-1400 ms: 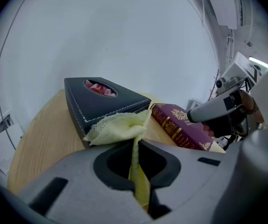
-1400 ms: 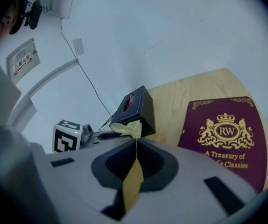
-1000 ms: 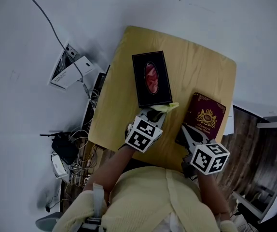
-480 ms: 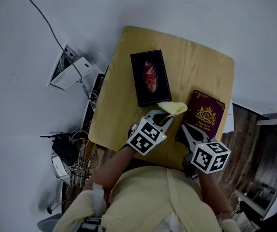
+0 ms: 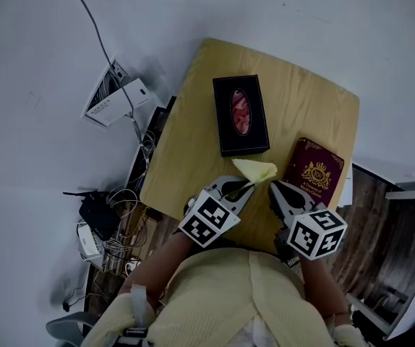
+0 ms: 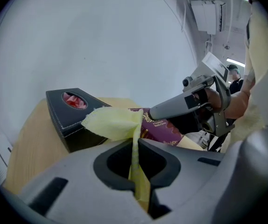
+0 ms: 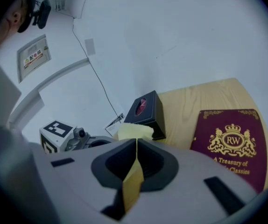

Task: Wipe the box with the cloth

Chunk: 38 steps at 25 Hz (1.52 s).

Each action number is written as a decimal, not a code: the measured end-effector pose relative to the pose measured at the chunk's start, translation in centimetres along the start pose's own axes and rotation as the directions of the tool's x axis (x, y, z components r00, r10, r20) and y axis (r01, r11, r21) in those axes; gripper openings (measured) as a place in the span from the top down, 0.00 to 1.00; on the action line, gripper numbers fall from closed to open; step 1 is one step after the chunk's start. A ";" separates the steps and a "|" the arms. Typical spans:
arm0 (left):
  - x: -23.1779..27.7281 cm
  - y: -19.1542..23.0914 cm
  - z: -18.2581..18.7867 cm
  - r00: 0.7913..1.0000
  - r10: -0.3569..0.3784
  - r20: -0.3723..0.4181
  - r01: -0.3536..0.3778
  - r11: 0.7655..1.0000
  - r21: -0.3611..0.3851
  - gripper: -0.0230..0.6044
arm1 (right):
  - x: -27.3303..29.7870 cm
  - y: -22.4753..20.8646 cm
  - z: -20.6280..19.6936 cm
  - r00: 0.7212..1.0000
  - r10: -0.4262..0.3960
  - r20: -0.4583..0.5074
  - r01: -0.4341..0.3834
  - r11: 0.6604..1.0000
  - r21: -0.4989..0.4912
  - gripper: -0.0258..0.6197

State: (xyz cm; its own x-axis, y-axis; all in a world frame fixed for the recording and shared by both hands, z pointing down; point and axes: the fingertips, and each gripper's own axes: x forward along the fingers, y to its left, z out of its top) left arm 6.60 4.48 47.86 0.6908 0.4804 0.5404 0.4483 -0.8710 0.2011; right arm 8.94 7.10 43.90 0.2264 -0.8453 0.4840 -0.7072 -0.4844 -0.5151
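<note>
Left gripper (image 5: 248,186): jaws pinched on one corner of the yellow cloth (image 5: 255,170), whose free end stands up toward 12 o'clock. Right gripper (image 5: 273,188): jaws pressed together, nothing held. The black box (image 5: 241,116) sits on the table (image 5: 190,150) at 12 o'clock from the cloth and apart from it, so wiping has not begun.

Recommended procedure: carry the cloth over the near edge of the lid, lay the free end flat, then drag along the long side, skirting the oval opening. Brace the box with the right gripper if it slides.

Clearance: a maroon book (image 5: 314,177) lies close at 4 o'clock of the box. The table edge is near at 9 o'clock. Open tabletop remains at 1 o'clock.
</note>
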 end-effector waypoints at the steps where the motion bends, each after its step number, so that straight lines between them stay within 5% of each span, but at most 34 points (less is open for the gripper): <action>1: -0.5 0.3 0.0 1.000 0.016 0.007 -0.016 1.000 -0.006 0.92 | 0.3 0.4 0.2 1.000 0.009 -0.004 -0.010 1.000 -0.022 0.91; 13: -7.6 4.6 -1.1 0.969 0.233 0.076 -0.225 0.969 -0.099 0.92 | 4.2 4.6 2.6 0.993 0.107 -0.043 -0.113 0.977 -0.182 0.91; 20: -11.4 7.5 -2.1 0.937 0.337 0.098 -0.319 0.935 -0.157 0.92 | 7.9 6.7 4.2 0.996 0.078 -0.031 -0.084 0.949 -0.305 0.91; 23: -12.1 8.1 -2.3 0.933 0.345 0.100 -0.325 0.930 -0.173 0.92 | 9.2 7.2 4.2 0.998 0.050 -0.044 -0.063 0.934 -0.351 0.89; 25: -12.3 8.3 -2.9 0.937 0.337 0.092 -0.317 0.931 -0.180 0.92 | 10.0 7.4 3.8 0.997 0.036 -0.063 -0.057 0.924 -0.379 0.75; 30: -12.7 9.2 -3.4 0.939 0.333 0.088 -0.313 0.932 -0.185 0.92 | 11.8 6.7 3.6 0.997 -0.052 -0.057 0.021 0.893 -0.450 0.68; 38: -12.6 10.6 -3.7 0.942 0.321 0.101 -0.291 0.928 -0.234 0.92 | 13.9 5.8 4.6 0.980 -0.197 -0.004 0.158 0.799 -0.581 0.59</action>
State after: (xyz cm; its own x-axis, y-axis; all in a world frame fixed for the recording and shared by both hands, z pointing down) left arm 0.53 -11.16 46.19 0.8519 0.1832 0.4906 0.0823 -0.9720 0.2200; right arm 11.02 -8.49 44.37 0.3589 -0.7323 0.5787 -0.9178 -0.3898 0.0760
